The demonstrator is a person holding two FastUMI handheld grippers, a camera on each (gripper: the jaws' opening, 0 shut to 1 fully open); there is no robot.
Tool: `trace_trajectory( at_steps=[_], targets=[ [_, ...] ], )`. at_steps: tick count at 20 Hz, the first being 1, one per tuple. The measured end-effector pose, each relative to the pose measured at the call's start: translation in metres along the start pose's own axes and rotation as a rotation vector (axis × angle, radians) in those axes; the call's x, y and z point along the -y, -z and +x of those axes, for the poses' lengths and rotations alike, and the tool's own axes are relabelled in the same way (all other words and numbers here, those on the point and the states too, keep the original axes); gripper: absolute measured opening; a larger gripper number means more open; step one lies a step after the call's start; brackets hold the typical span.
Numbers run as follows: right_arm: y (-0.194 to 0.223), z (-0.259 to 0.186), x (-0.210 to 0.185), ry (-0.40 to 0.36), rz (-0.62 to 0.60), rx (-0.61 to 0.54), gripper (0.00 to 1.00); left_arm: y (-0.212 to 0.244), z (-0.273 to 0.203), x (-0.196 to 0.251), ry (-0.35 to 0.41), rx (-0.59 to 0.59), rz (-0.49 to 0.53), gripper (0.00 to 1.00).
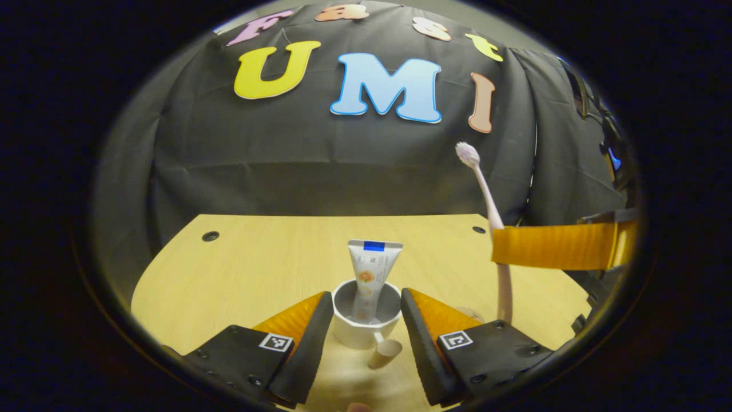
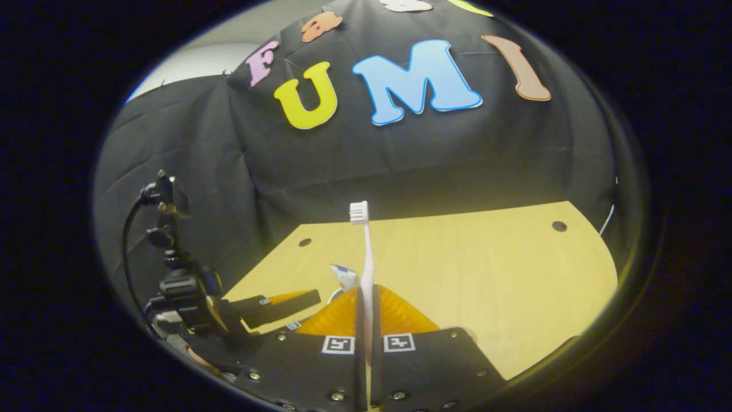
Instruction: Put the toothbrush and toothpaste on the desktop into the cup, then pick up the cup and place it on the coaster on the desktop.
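**Carrying the brush in, with the tube already leaning in the way**

Standing here, I am watching the right gripper [image 2: 366, 349] holding the toothbrush [image 2: 366, 269] upright, its two fingers pressed together on the lower handle and the bristle head pointing to twelve o'clock. In the left gripper view, that same brush [image 1: 486, 194] is hanging at about two o'clock from the cup [image 1: 366, 320], well above the desktop [image 1: 257, 257] and off to one side of the rim.

The left gripper [image 1: 366, 337] is waiting with its fingers apart, one on each side of the cup at nine and three o'clock, close to the wall; whether they are touching it I cannot tell. The toothpaste [image 1: 372, 274] is already standing inside the cup, leaning toward twelve o'clock.

My worry is the descent. The tube is taking up much of the opening, so the handle tip could be landing on the rim or on the tube and pushing the cup over; I judge the cup light enough for that. The handle is thin, so it may also be pivoting in the grip. The spread left fingers could be nudging the cup if that hand drifts. A small tan cylinder [image 1: 384, 353] is lying just beside the cup's base at five o'clock, another thing to catch on the lift. The coaster I am not making out with any certainty.
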State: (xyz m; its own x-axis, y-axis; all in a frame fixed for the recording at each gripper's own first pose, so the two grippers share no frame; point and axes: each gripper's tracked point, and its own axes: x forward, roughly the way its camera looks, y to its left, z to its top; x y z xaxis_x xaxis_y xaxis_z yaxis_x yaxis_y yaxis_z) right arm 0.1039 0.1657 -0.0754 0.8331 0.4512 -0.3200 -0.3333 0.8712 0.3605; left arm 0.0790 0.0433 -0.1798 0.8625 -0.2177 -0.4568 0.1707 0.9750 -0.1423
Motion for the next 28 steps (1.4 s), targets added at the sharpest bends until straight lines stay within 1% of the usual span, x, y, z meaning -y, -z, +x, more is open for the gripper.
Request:
trace_trajectory(
  at_steps=[4, 6, 9, 14, 19, 22, 25, 26, 27, 28],
  targets=[
    [-0.012, 0.025, -0.02, -0.08, -0.008, 0.063, 0.04, 0.006, -0.018, -0.002, 0.021, -0.022, -0.037, 0.78],
    [-0.014, 0.038, -0.024, -0.094, -0.007, 0.076, 0.04, 0.009, -0.025, -0.004, 0.024, -0.033, -0.051, 0.78],
    [-0.015, 0.054, -0.028, -0.095, -0.005, 0.082, 0.04, 0.018, -0.031, -0.007, 0.034, -0.061, -0.066, 0.78],
    [-0.026, 0.076, -0.037, -0.083, -0.074, 0.12, 0.04, 0.03, -0.039, -0.01, 0.052, -0.095, -0.096, 0.78],
    [-0.017, 0.099, -0.045, -0.092, -0.12, 0.123, 0.04, 0.042, -0.04, -0.016, 0.057, -0.13, -0.113, 0.78],
    [-0.006, 0.1, -0.045, -0.085, -0.142, 0.1, 0.06, 0.042, -0.04, -0.02, 0.052, -0.133, -0.115, 0.78],
    [-0.007, 0.099, -0.043, -0.069, -0.169, 0.103, 0.07, 0.044, -0.037, -0.018, 0.061, -0.139, -0.114, 0.78],
    [-0.006, 0.1, -0.043, -0.066, -0.173, 0.1, 0.13, 0.043, -0.036, -0.017, 0.066, -0.14, -0.114, 0.79],
    [-0.004, 0.099, -0.044, -0.068, -0.175, 0.094, 0.09, 0.042, -0.036, -0.016, 0.07, -0.141, -0.115, 0.79],
    [-0.002, 0.099, -0.044, -0.067, -0.176, 0.084, 0.12, 0.043, -0.036, -0.014, 0.073, -0.141, -0.116, 0.79]
  ],
)
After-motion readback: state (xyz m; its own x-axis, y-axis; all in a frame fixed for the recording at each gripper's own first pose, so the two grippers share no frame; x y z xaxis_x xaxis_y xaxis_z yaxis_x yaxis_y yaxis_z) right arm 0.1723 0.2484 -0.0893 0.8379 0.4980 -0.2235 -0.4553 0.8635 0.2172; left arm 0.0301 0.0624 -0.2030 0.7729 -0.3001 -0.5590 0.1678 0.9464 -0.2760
